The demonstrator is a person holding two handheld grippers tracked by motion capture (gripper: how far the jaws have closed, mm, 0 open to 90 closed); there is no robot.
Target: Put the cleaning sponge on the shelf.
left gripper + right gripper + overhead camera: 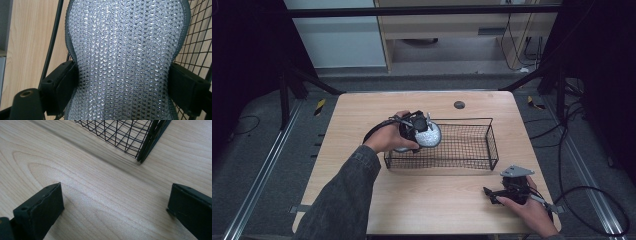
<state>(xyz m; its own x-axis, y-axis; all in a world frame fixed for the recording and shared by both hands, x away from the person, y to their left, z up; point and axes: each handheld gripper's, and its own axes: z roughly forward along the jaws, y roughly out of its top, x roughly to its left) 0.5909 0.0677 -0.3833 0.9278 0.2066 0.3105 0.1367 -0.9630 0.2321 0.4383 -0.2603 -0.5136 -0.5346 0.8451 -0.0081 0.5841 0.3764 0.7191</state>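
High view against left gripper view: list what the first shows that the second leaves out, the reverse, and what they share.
High view alone: the whole wire basket on the table, the person's sleeved left arm, and the right gripper resting open near the table's front right corner.

Left gripper view alone: the silvery mesh pad's woven texture and grey edging, pinched between the two black jaws.

Both: the left gripper holding the pad over the basket's left end, basket wires, and light wood tabletop.
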